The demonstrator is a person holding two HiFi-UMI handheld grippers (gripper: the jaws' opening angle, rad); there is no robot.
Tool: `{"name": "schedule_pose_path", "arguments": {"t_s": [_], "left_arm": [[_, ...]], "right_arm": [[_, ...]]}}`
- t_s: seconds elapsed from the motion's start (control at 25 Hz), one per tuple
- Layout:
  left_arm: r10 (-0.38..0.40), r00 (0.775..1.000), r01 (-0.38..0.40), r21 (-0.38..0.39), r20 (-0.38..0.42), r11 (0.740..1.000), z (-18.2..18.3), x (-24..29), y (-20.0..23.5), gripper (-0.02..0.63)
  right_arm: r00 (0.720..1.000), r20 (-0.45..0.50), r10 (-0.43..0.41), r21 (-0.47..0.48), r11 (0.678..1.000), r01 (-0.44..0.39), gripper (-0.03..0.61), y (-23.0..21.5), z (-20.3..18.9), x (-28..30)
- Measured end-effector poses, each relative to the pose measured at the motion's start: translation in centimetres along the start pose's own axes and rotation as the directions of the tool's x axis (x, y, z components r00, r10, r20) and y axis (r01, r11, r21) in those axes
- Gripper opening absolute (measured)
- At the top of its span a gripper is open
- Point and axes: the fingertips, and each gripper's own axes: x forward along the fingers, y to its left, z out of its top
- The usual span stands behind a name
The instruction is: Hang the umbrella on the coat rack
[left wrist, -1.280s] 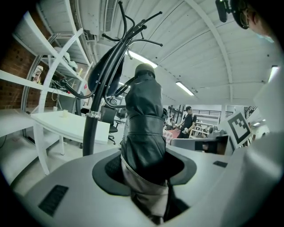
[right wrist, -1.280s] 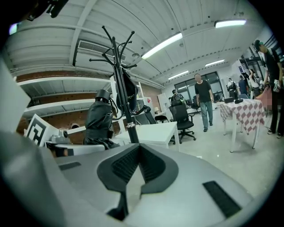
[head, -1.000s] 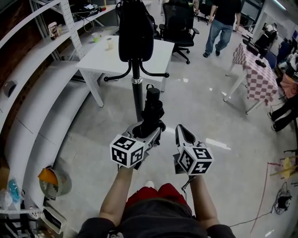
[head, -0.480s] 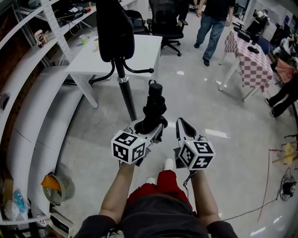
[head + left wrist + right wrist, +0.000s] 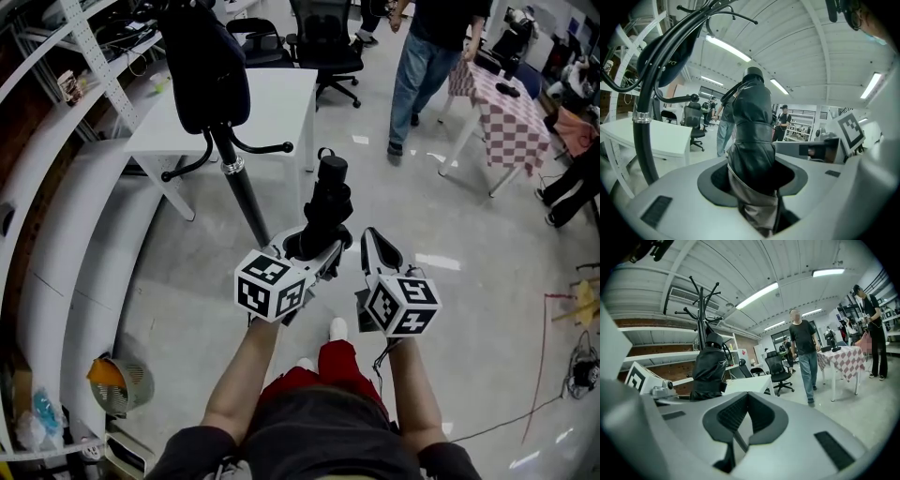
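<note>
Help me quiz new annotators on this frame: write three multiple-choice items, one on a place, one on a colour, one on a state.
1. In the head view, where does the black metal coat rack pole stand relative to the black folded umbrella?
A. Left of it
B. Right of it
C. Lying on the floor under it
2. The cloth on the table at the upper right is
A. plain blue
B. red-and-white checked
C. green striped
3. The left claw is
A. open and empty
B. shut on the pole
C. shut on the umbrella
Key: 1 A, the pole rises left of the umbrella; 2 B, the checks show clearly; 3 C, the left gripper view shows the umbrella clamped in the claw.
</note>
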Motion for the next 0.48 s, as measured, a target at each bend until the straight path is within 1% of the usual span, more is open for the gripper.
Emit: {"name": "schedule_pose_path", "arguments": {"t_s": [0.16, 0.48], "left_arm": [[0.004, 1.0, -0.004, -0.001, 0.0, 1.0, -0.1, 1.7, -0.1, 0.193], [0.017, 1.0, -0.017, -0.028, 0.006, 0.999, 0.0, 3.7, 1.3, 0.193]], "right_arm": [[1.0, 0.001, 0.006, 0.0, 1.0, -0.006, 0.017, -1.5, 0.2, 0.6], [1.0, -0.014, 0.028, -0.008, 1.0, -0.028, 0.017, -2.7, 0.4, 2.9]]}}
